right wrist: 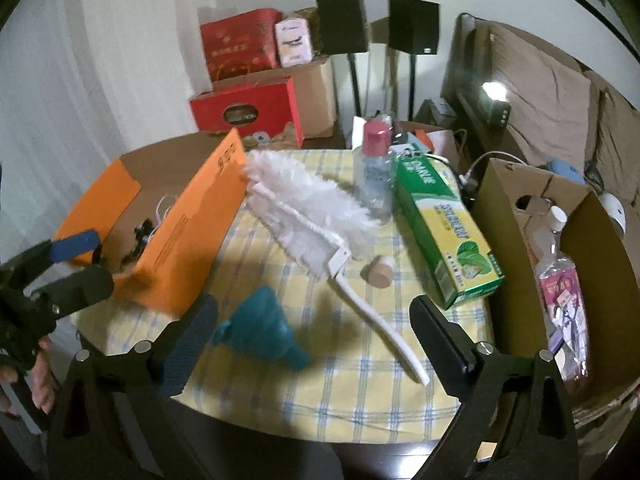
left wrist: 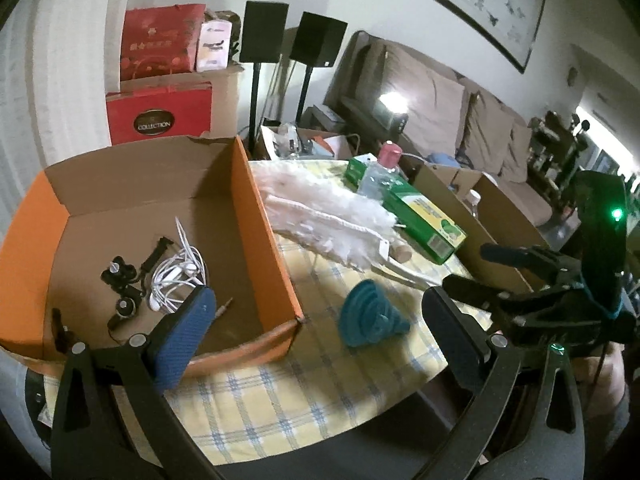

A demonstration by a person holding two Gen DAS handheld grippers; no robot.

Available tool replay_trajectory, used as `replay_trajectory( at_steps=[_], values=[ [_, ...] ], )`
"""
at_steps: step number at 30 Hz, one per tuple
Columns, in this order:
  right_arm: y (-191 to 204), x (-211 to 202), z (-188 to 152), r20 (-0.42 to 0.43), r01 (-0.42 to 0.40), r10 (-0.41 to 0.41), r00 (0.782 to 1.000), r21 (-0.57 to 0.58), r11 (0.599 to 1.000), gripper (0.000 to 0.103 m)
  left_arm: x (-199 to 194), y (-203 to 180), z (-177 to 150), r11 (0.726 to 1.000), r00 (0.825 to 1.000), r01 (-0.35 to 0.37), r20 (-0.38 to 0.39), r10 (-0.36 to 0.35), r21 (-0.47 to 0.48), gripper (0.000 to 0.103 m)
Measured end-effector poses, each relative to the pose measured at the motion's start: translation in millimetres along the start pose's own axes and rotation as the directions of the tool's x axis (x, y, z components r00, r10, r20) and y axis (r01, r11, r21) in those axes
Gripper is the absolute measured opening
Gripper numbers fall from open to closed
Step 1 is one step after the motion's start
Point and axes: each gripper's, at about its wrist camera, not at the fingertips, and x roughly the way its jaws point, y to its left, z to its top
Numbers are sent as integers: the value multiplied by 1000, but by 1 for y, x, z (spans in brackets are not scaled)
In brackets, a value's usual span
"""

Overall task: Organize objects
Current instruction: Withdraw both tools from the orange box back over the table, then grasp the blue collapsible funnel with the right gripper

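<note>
An orange cardboard box [left wrist: 256, 208] sits at the table's left and holds white earphones [left wrist: 176, 276] and small black parts [left wrist: 124, 280]. A teal collapsible funnel [left wrist: 370, 314] lies on the checked cloth, also in the right wrist view [right wrist: 264, 328]. A white duster [right wrist: 312, 220], a green carton [right wrist: 444, 220], a clear bottle with a pink cap [right wrist: 374, 168] and a small cork [right wrist: 380, 274] lie further back. My left gripper [left wrist: 316, 340] is open, its left finger over the box's front corner. My right gripper [right wrist: 316, 344] is open just above the funnel and duster handle.
A brown cardboard box [right wrist: 508, 240] with a bottle and packets stands at the table's right. Red gift boxes [right wrist: 248, 108], two black speakers on stands [right wrist: 412, 26] and a sofa [left wrist: 440, 120] lie behind. The table's front edge [right wrist: 320, 432] is close.
</note>
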Motion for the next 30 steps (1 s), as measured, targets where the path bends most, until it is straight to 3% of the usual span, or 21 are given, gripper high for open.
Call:
replay_trajectory(
  at_steps=[9,23,25,30],
  values=[
    [36,33,-26,-86,-84,68,994,-201,976,93,0,7,0,1000,1000,-10,-16,10,-17,103],
    [52,88,-33,-190,-112,46,981,-353,929,90,0,19,2,999,999,-15,-29,14,-42,103],
    [54,96,-34,-207,-118,41,977,-372,921,88,1,19,2,999,999,-13,-32,11,-42,103],
    [54,111,-35,-241,-143,55,969,-366,919,66,2,19,2,999,999,-13,-36,11,-46,103]
  ],
)
